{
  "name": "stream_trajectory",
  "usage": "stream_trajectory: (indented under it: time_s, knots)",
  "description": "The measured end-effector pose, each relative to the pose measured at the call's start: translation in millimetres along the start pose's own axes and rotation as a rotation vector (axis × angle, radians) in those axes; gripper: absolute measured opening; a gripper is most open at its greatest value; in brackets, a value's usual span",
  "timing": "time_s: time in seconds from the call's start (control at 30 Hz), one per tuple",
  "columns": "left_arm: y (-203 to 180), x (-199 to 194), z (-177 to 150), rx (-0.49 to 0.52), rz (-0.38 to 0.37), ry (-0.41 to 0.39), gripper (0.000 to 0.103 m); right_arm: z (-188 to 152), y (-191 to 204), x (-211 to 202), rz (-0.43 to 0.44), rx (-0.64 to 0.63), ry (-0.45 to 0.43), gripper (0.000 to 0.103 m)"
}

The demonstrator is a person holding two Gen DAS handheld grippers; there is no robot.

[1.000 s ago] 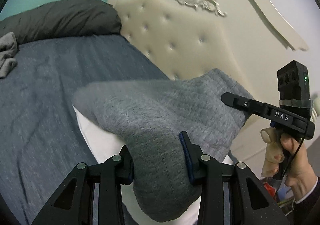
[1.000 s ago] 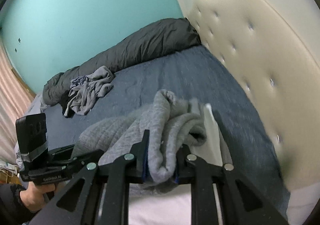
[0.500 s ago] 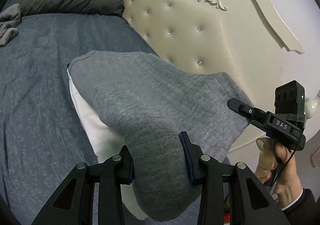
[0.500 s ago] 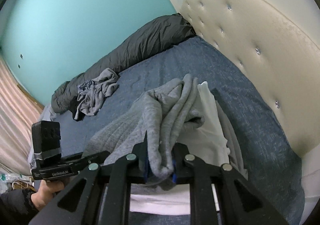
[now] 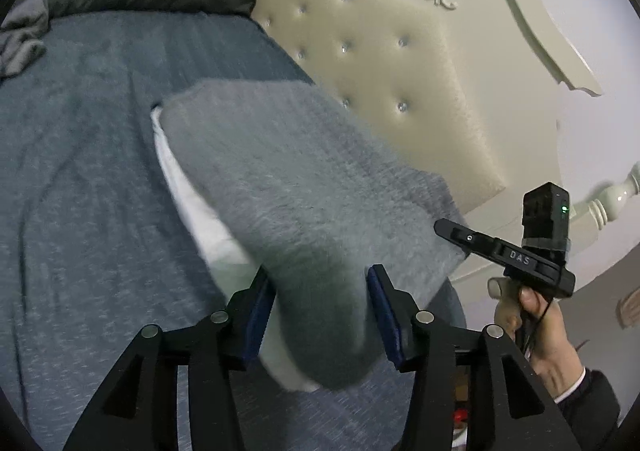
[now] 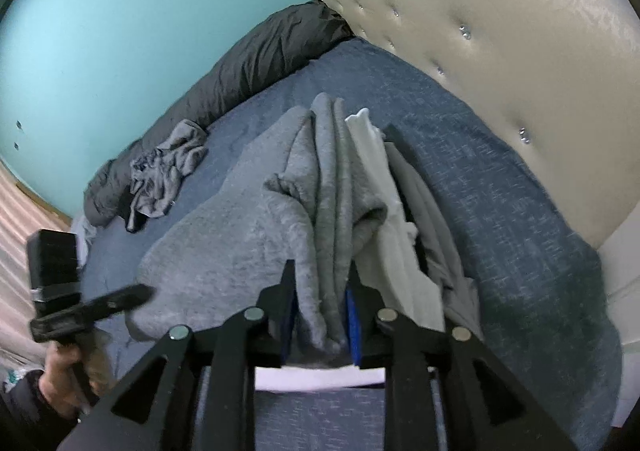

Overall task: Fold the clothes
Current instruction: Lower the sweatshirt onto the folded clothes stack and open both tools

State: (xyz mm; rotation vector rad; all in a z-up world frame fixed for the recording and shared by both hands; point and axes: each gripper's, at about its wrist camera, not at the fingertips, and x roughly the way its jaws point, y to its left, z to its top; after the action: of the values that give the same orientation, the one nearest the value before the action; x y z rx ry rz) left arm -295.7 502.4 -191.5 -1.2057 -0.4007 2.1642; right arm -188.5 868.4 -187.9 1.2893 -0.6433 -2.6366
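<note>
A folded grey knit garment [image 5: 280, 187] is held between both grippers over a white folded garment [image 5: 192, 207] on the blue bed. My left gripper [image 5: 320, 291] is shut on the garment's near end. My right gripper [image 6: 320, 291] is shut on its bunched other end [image 6: 328, 211]; it also shows in the left wrist view [image 5: 444, 229] at the garment's right edge. The white garment [image 6: 384, 219] and another grey piece [image 6: 436, 235] lie under the stack.
The blue bedspread [image 5: 80, 211] fills the left. A dark grey duvet [image 6: 240, 63] lies along the far side with a crumpled grey garment [image 6: 168, 171] beside it. The cream tufted headboard [image 5: 380, 63] stands close on the right. The left gripper's handle [image 6: 80, 307] is at lower left.
Both grippers have carried the grey garment down and forward onto the white one near the headboard; it now lies flatter and lower.
</note>
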Motion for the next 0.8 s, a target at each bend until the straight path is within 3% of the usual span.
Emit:
stream_trajectory:
  time_s: [0.17, 0.3, 0.43, 0.47, 0.53, 0.63, 0.7, 0.8]
  knots:
    - [-5, -30, 18, 0.111, 0.117, -0.105, 0.052, 7, 6, -28, -0.09, -0.018, -0.101, 0.027]
    - [-20, -23, 31, 0.189, 0.14, -0.112, 0.052, 23, 36, -34, -0.062, -0.105, -0.141, 0.027]
    - [-38, -3, 30, 0.249, 0.128, -0.079, 0.052, 38, 69, -7, -0.037, -0.214, -0.072, 0.026]
    - [-41, 2, 28, 0.259, 0.126, -0.068, 0.052, 40, 70, 4, -0.043, -0.226, -0.041, 0.02]
    - [-44, 15, 21, 0.273, 0.122, -0.031, 0.051, 42, 68, 25, -0.079, -0.225, 0.006, 0.017]
    - [-44, 27, 7, 0.293, 0.122, -0.006, 0.051, 43, 45, 45, -0.155, -0.179, 0.04, 0.011]
    - [-44, 32, -3, 0.307, 0.124, -0.003, 0.05, 42, 27, 51, -0.176, -0.134, 0.042, 0.001]
    - [-45, 37, -14, 0.331, 0.133, -0.005, 0.049, 37, 4, 58, -0.173, -0.08, 0.042, 0.0]
